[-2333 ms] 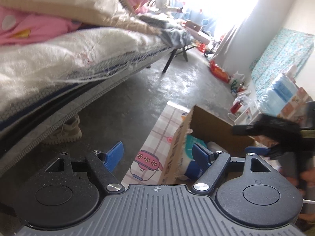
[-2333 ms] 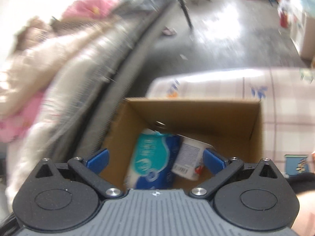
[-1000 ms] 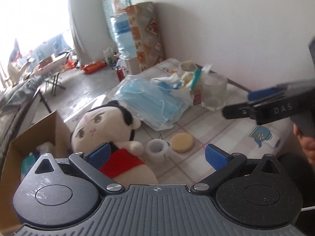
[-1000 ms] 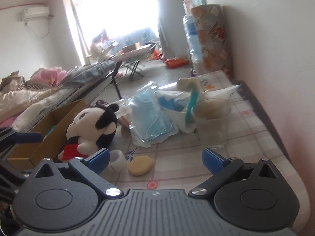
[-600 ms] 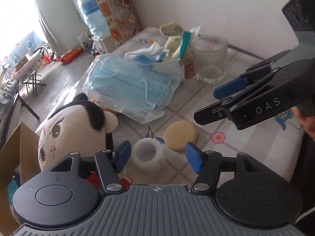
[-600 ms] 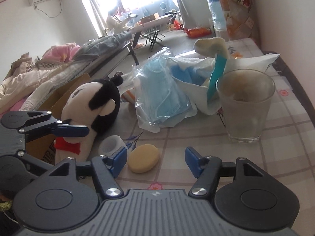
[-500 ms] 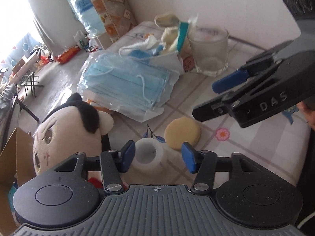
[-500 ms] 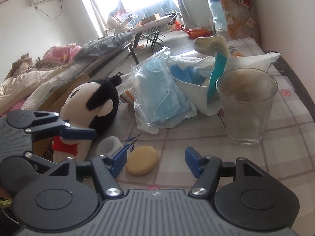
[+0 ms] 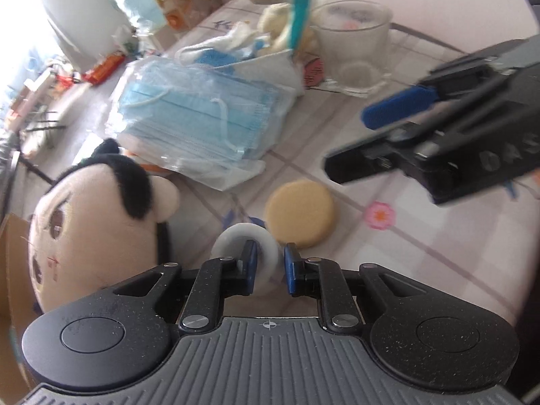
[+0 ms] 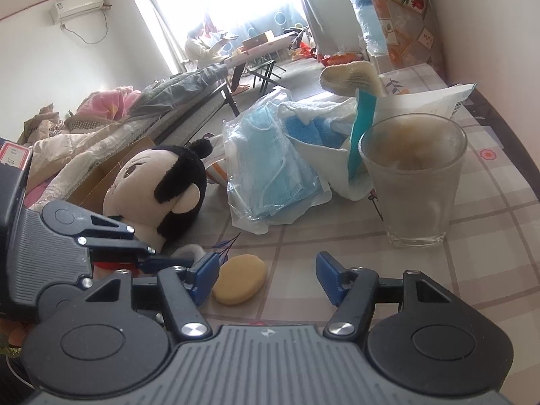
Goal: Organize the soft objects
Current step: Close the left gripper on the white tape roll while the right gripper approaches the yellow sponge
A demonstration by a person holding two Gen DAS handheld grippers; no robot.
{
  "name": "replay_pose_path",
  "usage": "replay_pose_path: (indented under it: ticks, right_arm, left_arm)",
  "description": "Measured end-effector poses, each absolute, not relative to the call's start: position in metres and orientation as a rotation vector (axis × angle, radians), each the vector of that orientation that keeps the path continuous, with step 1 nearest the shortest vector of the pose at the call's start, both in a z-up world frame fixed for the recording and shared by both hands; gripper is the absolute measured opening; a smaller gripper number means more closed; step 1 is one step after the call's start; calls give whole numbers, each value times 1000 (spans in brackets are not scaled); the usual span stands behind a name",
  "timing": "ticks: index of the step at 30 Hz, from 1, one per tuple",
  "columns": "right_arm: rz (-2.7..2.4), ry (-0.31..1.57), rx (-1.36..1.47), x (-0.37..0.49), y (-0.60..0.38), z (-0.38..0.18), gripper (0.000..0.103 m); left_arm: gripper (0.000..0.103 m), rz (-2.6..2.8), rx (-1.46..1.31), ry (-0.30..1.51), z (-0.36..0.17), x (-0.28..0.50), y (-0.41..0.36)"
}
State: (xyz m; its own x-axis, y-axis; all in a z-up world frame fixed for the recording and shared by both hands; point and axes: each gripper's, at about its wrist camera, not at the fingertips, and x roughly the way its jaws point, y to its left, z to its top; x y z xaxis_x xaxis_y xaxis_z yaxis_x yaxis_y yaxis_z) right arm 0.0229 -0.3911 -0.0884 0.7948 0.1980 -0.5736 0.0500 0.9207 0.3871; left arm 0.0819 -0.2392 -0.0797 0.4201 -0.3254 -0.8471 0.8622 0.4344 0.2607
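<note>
My left gripper (image 9: 269, 265) is shut on the wall of a white tape roll (image 9: 233, 236) on the checked tablecloth (image 9: 422, 253). A round yellow sponge (image 9: 300, 214) lies just right of the roll; it also shows in the right wrist view (image 10: 240, 280). A plush doll (image 9: 94, 216) with black hair lies to the left, also seen in the right wrist view (image 10: 158, 189). A bag of blue face masks (image 9: 199, 118) lies behind. My right gripper (image 10: 266, 278) is open and empty, just above the sponge. It shows in the left wrist view (image 9: 422, 141) at right.
A glass tumbler (image 10: 413, 185) stands at the right, with a white bag of cloths (image 10: 324, 135) next to it. A cardboard box (image 10: 111, 168) sits beyond the doll at the table's left edge. A bed (image 10: 101, 128) lies further left.
My left gripper swung from the box to the table, came down over the tape roll and closed on it. My right gripper moved to the table and lowered near the sponge.
</note>
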Motion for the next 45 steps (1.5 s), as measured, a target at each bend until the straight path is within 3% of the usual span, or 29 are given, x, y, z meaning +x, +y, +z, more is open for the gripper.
replay_pose_path:
  ticks: [12,16,19,21,24,25,33,41,45]
  right_arm:
    - [72,678,383,6,-393,-78,66]
    - [83,685,389,5,-392,-77,67]
    - [86,698,406,7,-393,-80,67]
    - [89,706,409,9,-392,-80,67]
    - [100,712,401,12,-389,-78,75]
    - [106,714,391,14,-387,-77,80]
    - [190,795,216,51,-357,-83,82]
    - [212,851,42,76,-334,-98,74]
    - [200,848,-39,73,-327,-100,70]
  left_arm:
    - [16,-985,737,845,-68,24,-206]
    - [21,-991,716,727,-63,9,-192]
    - [29,-991,671,702,-61,9,-187]
    - [41,-983,644,704,-60,12,-186]
    - [62,-962,602,713,-60,13,-181]
    - [64,-957,586,719,-61,13,-179]
    - [60,-890,518,820,-79,23,-175]
    - [58,-896,457,832,-84,35,-175]
    - [50,-896,447,826,-86,37,-179]
